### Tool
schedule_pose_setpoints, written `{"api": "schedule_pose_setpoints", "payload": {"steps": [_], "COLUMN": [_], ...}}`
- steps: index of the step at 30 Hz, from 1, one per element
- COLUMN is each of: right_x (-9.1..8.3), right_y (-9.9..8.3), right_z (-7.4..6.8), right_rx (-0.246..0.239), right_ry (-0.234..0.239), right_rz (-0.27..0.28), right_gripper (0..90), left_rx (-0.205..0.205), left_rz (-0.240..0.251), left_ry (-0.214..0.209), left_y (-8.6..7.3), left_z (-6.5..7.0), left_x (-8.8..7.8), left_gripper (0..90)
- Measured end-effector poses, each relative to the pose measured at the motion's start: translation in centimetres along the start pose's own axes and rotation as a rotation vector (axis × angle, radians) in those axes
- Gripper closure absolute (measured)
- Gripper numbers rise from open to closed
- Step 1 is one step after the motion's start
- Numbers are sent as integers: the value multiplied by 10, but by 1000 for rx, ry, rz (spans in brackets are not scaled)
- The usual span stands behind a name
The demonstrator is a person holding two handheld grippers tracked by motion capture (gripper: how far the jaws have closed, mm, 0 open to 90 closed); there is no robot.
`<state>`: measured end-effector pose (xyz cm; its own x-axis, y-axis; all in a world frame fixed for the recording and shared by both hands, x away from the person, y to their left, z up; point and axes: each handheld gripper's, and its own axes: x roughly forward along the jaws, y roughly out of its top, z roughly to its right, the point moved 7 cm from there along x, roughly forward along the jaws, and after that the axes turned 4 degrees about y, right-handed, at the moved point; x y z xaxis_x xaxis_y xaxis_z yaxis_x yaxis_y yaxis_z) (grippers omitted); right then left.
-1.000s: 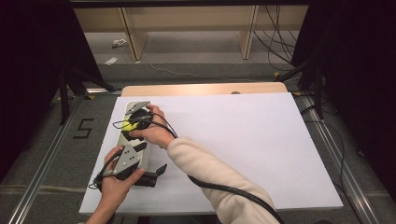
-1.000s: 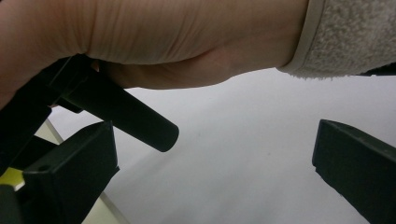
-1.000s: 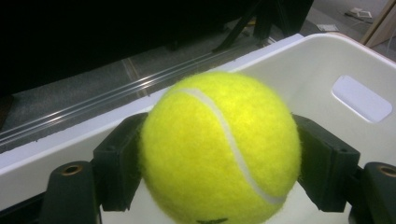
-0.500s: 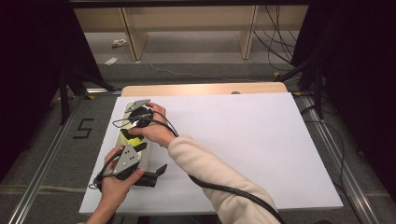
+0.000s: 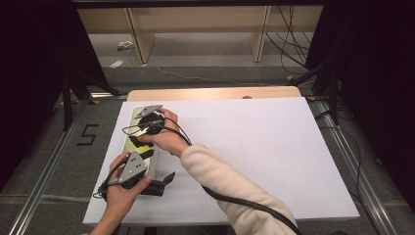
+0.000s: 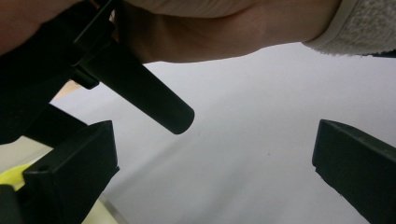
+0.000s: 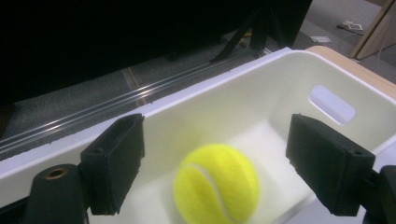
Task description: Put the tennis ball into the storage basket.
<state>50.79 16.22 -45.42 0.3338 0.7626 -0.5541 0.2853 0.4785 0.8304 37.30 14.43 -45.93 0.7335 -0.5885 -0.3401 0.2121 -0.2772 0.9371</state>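
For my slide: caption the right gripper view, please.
Open right claw above a yellow tennis ball in a white bin.

The tennis ball looks fuzzy and felt-like, lying in a smooth, slightly glossy white plastic bin. The right claw has matt black pads with a faintly grainy, rubbery face. The counter has a matt white sheet over pale wood at its far edge.
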Motion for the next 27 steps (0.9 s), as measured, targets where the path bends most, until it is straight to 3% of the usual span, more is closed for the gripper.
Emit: {"api": "schedule_pose_setpoints", "payload": {"steps": [27], "right_x": [-44], "right_y": [-12], "right_z": [17], "right_rx": [21], "right_ry": [-27], "right_rz": [35], "right_gripper": [210], "left_rx": [6], "left_rz": [0], "left_ry": [1], "left_y": [0], "left_z": [-1], "left_x": [0], "left_gripper": [0]}}
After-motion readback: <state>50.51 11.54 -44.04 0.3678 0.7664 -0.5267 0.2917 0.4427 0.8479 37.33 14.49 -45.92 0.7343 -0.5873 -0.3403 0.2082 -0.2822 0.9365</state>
